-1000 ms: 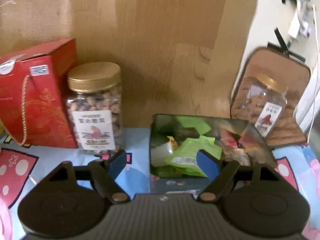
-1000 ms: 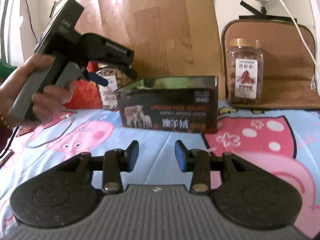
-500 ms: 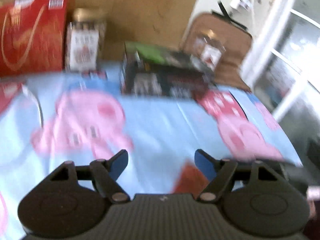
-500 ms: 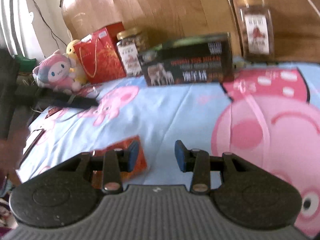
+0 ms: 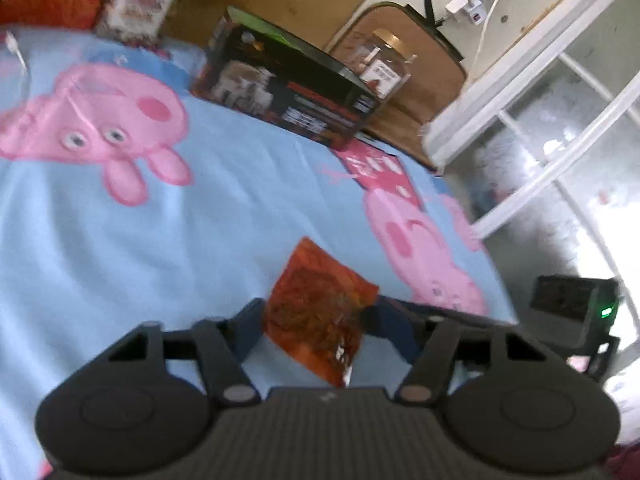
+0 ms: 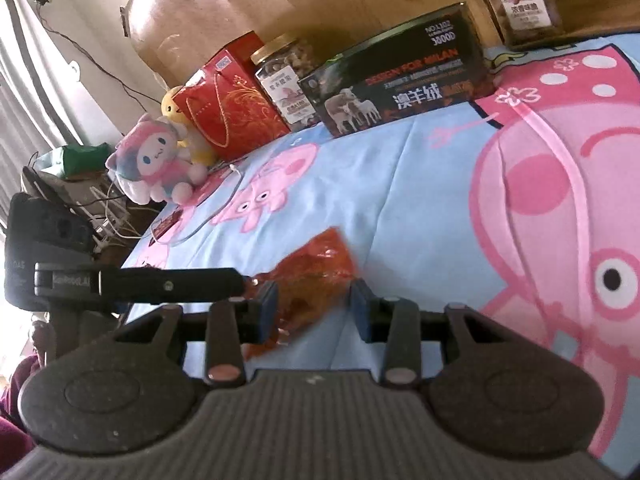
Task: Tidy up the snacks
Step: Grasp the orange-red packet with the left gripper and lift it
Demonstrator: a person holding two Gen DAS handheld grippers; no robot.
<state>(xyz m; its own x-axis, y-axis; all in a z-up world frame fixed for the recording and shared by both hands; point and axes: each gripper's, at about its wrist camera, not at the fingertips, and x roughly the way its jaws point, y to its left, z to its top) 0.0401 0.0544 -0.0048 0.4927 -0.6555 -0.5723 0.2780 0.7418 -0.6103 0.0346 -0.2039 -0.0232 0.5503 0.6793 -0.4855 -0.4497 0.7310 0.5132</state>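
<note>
The left gripper (image 5: pixel 316 320) now straddles an orange snack packet (image 5: pixel 318 316), its blue pads wide apart on either side of the foil and, as far as the blurred left wrist view lets me judge, not yet pressing it. A second ago this same gripper was up over the open black box, whose inside was full of green packets; half a second ago it was sweeping low across the sheet with the packet just coming into sight. So it has swung away from the box and come down on the one loose snack.

The right gripper (image 6: pixel 314 304) has also travelled: it was level and facing the box from a distance, and now it points down at the same packet (image 6: pixel 308 276), jaws parted about as before and holding nothing. In its view the left tool's finger reaches in from the left and seems to touch the packet's near end.

The packet lies on the cartoon-pig bedsheet (image 5: pixel 120 240), well apart from the black box (image 5: pixel 288 92) standing at the far edge (a nut jar (image 6: pixel 286 76) and a red gift bag (image 6: pixel 228 104) sit beside it).

I'd judge the pick is about to begin: close the left fingers, then carry the packet back to the box.
</note>
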